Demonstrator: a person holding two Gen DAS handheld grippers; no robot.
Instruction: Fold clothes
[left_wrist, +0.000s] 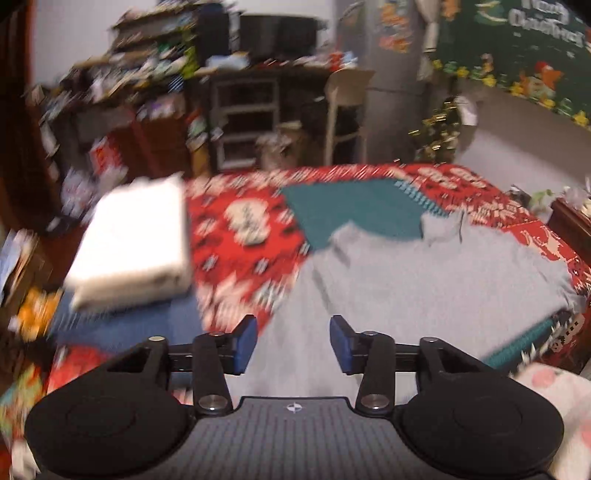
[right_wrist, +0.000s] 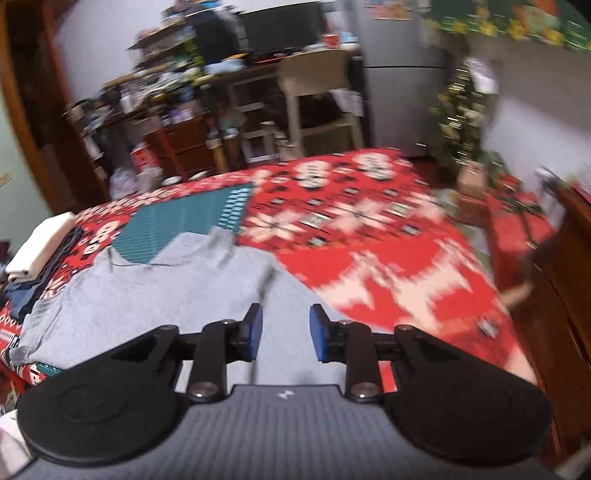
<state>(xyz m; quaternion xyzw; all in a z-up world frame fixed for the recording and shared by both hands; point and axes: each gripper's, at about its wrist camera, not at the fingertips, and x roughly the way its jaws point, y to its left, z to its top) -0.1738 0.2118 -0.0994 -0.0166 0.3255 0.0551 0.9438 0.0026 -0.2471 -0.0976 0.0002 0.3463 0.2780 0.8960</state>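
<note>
A: Where does the grey garment (left_wrist: 424, 273) lie?

B: Spread flat on the table (right_wrist: 369, 229), over its red patterned cloth with a teal patch (left_wrist: 351, 210) at the far side. In the left wrist view it fills the near right part of the table; in the right wrist view it fills the near left.

A: And the left gripper (left_wrist: 293, 343)?

B: Released. Its blue pads stand apart with nothing between them, hanging over the near edge of the grey garment without touching it.

A: The right gripper (right_wrist: 286, 336)?

B: Also released, with a narrower gap and nothing pinched. The grey fabric shows through the gap, below it.

A: Anything already folded?

B: A folded white piece (left_wrist: 133, 240) sits at the table's left side, on top of something dark blue (left_wrist: 122, 325). The right wrist view shows the same stack at its far left edge. Both pictures are blurred, so I cannot tell how many pieces are in it.

A: Any containers?

B: Past the far edge of the table there is a drawer unit (left_wrist: 245, 122), but its contents are too blurred to read. Cluttered shelves (left_wrist: 147, 62) stand to its left and a pale chair (right_wrist: 317, 92) nearby. A small decorated tree (right_wrist: 461, 122) is at the far right.
</note>
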